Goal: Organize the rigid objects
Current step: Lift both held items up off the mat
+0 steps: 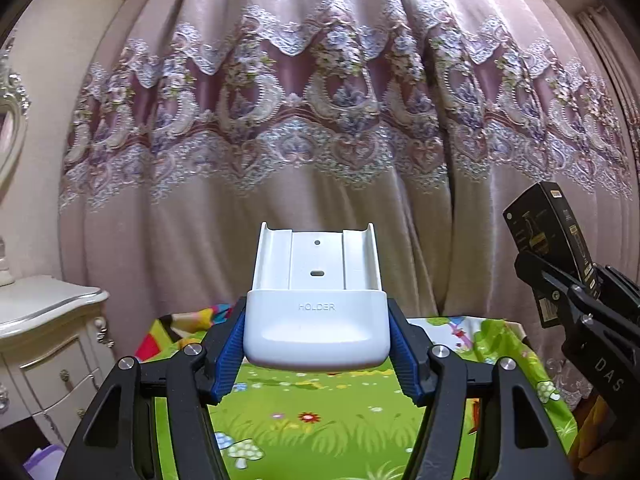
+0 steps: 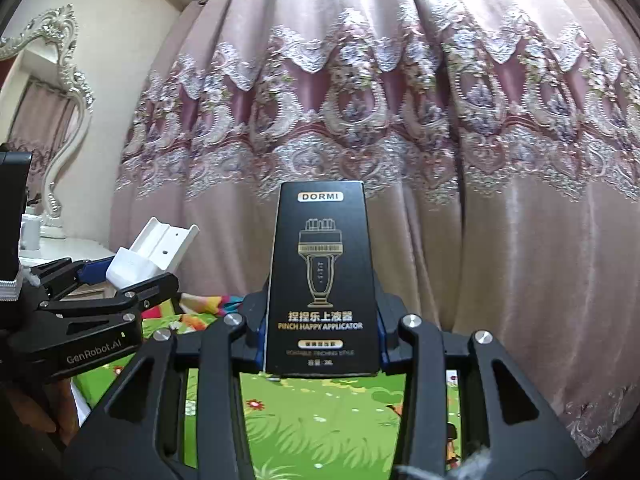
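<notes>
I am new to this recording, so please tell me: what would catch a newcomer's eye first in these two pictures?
A white holder marked HOLDER sits gripped in the left tool, raised above the bright cartoon mat. The right tool grips a black DORMI box standing upright. Behind both hangs a pink curtain with a lace band.

Left gripper (image 1: 316, 344) and right gripper (image 2: 322, 334) level, jaws clamped.

White holder (image 1: 317, 320) between left tool (image 1: 317, 344) pads.
</notes>
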A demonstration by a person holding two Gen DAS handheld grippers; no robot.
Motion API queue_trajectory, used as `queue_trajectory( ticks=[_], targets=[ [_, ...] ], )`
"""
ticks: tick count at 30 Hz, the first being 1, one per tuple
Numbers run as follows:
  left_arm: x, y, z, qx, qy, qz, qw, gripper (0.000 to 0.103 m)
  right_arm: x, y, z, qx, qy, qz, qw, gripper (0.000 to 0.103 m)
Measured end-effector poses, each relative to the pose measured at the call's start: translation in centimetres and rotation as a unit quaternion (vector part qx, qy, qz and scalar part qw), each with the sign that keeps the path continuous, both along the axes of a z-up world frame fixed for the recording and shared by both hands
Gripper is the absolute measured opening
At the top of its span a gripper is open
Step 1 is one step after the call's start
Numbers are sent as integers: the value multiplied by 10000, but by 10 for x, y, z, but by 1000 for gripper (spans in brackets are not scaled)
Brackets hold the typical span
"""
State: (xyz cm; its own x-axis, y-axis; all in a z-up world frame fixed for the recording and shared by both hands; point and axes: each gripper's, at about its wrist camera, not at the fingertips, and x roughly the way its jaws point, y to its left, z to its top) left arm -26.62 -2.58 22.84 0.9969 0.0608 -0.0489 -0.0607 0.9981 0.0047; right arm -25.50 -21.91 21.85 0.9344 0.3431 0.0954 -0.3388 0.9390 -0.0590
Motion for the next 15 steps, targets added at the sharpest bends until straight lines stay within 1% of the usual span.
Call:
queue_trajectory(
  ticks=[4,7,11,15],
  targets=[
    [-11,20,0,-60,22,236,9997,64,-5,18,2,-132,1,292,9995,43],
    [-21,37,-2,-106,94,433,9990,64,-8,36,4,-280,60,619,9977,43],
    [-33,63,-9,-215,240,723,9969,64,-14,69,3,-568,88,1133,9919,43],
    [-50,89,-19,-285,378,1080,9930,64,-23,105,-3,-880,107,1631,9826,43]
  ],
)
